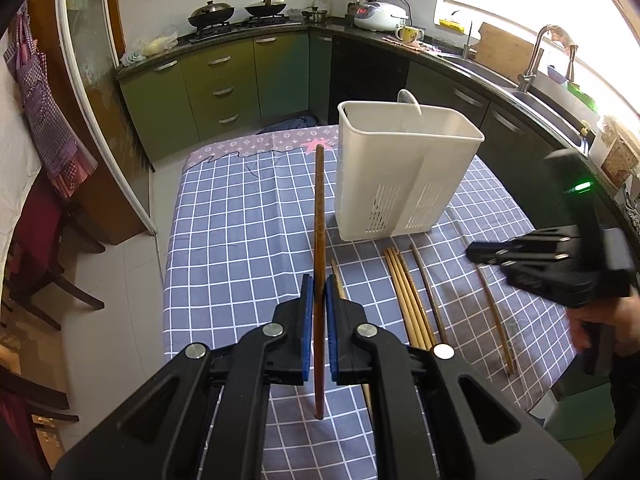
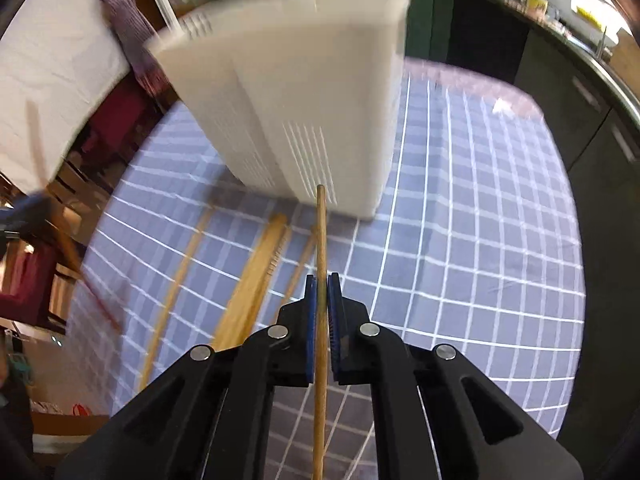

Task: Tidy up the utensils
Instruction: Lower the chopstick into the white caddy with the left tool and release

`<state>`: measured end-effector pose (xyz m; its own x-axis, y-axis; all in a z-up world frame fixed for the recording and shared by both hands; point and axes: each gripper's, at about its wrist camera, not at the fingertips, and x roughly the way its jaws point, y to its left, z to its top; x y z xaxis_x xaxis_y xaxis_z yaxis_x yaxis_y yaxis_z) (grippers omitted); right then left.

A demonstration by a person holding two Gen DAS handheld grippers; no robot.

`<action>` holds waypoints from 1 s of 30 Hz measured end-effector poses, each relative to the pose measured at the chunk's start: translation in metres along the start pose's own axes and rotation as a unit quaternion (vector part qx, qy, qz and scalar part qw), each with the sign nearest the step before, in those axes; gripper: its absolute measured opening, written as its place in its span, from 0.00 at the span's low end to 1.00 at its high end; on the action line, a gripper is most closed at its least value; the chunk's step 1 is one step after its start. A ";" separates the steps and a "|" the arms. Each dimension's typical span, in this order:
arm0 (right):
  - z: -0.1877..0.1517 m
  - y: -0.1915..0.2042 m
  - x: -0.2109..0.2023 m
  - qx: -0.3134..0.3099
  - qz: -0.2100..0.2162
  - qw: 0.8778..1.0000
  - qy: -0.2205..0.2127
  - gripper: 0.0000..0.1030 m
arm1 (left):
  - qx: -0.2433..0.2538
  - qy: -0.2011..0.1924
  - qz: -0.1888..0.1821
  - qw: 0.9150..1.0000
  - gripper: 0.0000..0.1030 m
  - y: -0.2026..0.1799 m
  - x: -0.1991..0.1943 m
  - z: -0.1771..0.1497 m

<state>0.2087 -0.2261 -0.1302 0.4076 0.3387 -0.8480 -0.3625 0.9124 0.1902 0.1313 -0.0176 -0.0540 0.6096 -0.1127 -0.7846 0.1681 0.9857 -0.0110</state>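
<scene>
A dark chopstick (image 1: 319, 240) stood clamped in the left gripper (image 1: 319, 300), its tip reaching just left of the white holder (image 1: 404, 172). The right gripper (image 2: 322, 300) pinched a lighter chopstick (image 2: 320, 264) just short of the holder's base. Loose chopsticks (image 1: 408, 300) lay between the two grippers, and bare checked cloth (image 1: 240, 220) spread left of the left gripper.

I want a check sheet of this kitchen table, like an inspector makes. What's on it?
Surface: table under a checked cloth.
Job's things: white holder stands upright, a spoon sticking out; loose chopsticks lie on the cloth in front of it.
Clutter: nothing seen on the table.
Grippers: left gripper shut on a dark chopstick; right gripper shut on a light chopstick.
Cables: nothing seen.
Surroundings: woks on the stove, rice cooker, sink tap, green cabinets.
</scene>
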 end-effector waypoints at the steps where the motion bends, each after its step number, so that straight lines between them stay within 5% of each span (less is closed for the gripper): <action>1: -0.001 0.001 -0.015 -0.001 0.002 1.000 -0.022 0.06 | 0.001 -0.002 -0.001 1.000 0.06 0.000 -0.001 0.000; 8: -0.026 0.000 -0.089 -0.004 -0.011 0.992 -0.127 0.06 | 0.002 -0.018 -0.007 1.000 0.06 -0.001 -0.009 0.001; 14: -0.062 0.004 -0.123 0.002 -0.014 0.985 -0.172 0.06 | 0.006 -0.025 -0.006 1.000 0.06 -0.002 -0.011 -0.002; 21: -0.098 0.007 -0.149 -0.002 -0.024 0.980 -0.199 0.06 | 0.009 -0.030 -0.001 1.000 0.06 -0.003 -0.015 -0.008; 30: -0.095 0.007 -0.159 -0.006 -0.001 0.979 -0.202 0.06 | 0.014 -0.039 -0.006 0.999 0.06 -0.009 -0.029 -0.006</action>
<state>0.0620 -0.2949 -0.0412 0.7067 0.4015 -0.5826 -0.3691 0.9117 0.1806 0.1072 -0.0229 -0.0347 0.6654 -0.1340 -0.7343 0.1957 0.9807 -0.0017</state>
